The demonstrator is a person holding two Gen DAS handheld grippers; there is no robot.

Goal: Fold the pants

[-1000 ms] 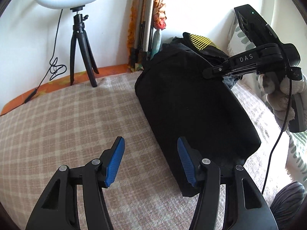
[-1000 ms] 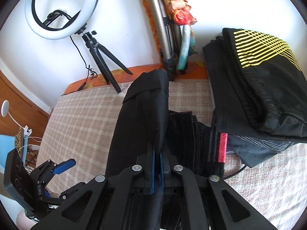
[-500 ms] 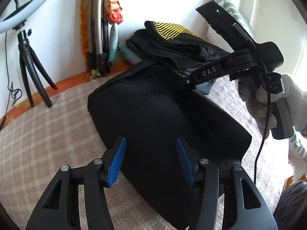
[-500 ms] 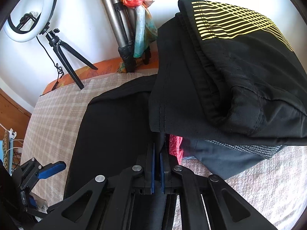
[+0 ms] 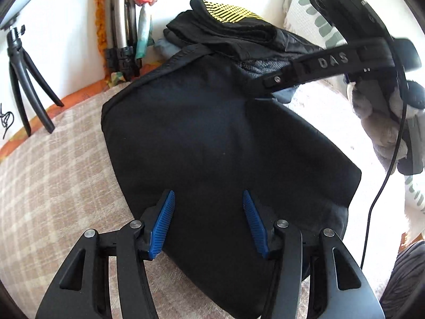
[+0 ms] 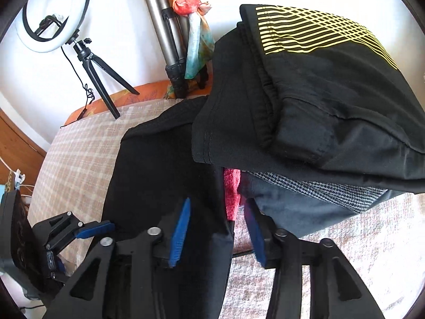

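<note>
Right wrist view: my right tool [image 6: 217,235] has just been opening, straddling the pants' [image 5: 212,143] edge unpinched; my left tool [image 5: 208,222] is hovering half-open over them.

The folded pants [image 5: 212,143] lay on the bed cover [image 5: 53,186], with a pile of clothes [image 6: 318,93] behind them, its near edge overlapping their far end. Left of the pile, 1 tall tripod [image 6: 164,34] leaned against the wall; farther left a ring light [image 6: 53,13] stood on its small tripod [image 6: 93,71] at the bed's far edge. A cushion [image 5: 313,18] sat right of the pile.
</note>
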